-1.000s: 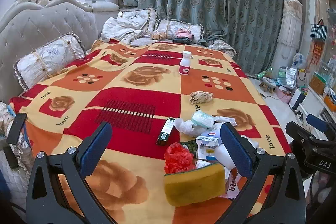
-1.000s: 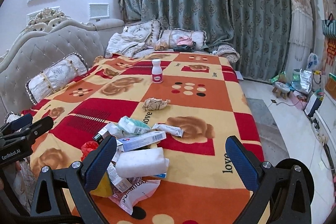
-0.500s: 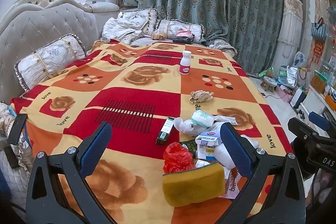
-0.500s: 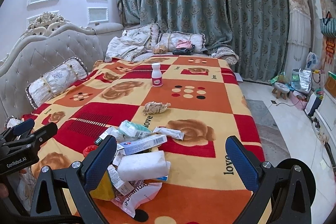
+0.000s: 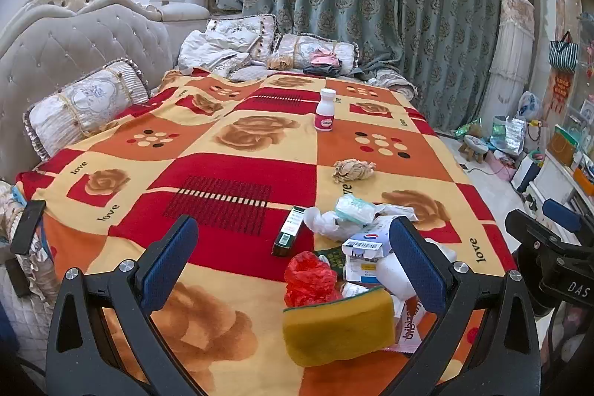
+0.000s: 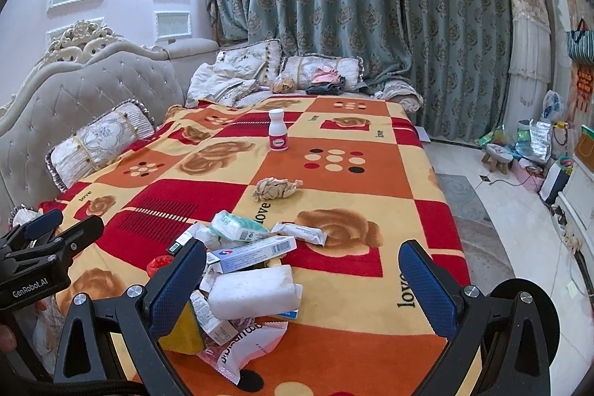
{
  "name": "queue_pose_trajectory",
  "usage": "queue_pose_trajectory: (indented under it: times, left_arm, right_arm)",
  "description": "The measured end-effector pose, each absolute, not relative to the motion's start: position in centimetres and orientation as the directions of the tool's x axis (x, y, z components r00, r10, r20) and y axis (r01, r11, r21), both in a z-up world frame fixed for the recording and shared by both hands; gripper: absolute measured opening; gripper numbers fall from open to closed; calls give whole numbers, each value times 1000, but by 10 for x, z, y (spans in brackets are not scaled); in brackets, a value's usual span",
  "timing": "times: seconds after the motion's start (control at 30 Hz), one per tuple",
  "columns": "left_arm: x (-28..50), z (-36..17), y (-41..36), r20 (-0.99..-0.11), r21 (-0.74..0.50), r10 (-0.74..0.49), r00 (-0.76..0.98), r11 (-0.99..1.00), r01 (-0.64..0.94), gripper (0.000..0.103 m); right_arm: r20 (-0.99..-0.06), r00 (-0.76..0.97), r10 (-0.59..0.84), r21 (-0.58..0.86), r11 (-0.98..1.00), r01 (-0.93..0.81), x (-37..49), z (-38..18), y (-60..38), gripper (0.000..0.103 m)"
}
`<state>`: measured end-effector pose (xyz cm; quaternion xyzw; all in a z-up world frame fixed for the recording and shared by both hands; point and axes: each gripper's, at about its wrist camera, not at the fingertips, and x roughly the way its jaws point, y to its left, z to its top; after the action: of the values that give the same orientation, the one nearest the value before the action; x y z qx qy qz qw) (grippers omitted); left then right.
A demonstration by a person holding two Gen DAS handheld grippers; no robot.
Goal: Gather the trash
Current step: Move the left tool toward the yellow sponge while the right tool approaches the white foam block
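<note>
Both your claws hang wide apart over the near edge of the bed: left claw [image 5: 293, 255] holding nothing, right claw [image 6: 302, 279] likewise. Between them sits the trash heap on the patchwork red, orange and yellow blanket [image 5: 237, 169]: a yellow sponge with a green backing [image 5: 339, 327] nearest you, a crumpled red plastic bag [image 5: 310, 279] just behind it, a white foam block [image 6: 254, 292] resting on flattened cartons. Mid-bed, apart from the heap, lies a crumpled beige paper wad [image 6: 276, 189]. Farther back stands a white bottle with a pink label [image 6: 279, 135], upright.
</note>
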<state>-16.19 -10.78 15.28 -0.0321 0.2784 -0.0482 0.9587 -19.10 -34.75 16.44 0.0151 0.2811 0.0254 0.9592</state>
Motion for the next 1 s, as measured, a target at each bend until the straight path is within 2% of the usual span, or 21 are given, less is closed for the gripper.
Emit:
queue_pose_trajectory:
  times: [1.0]
  left_arm:
    - [-157,150,-111,-548,-83,-106,830,994,73,102]
  right_arm:
    - [-566,820,77,55,997,-56,-187,156,-350,103]
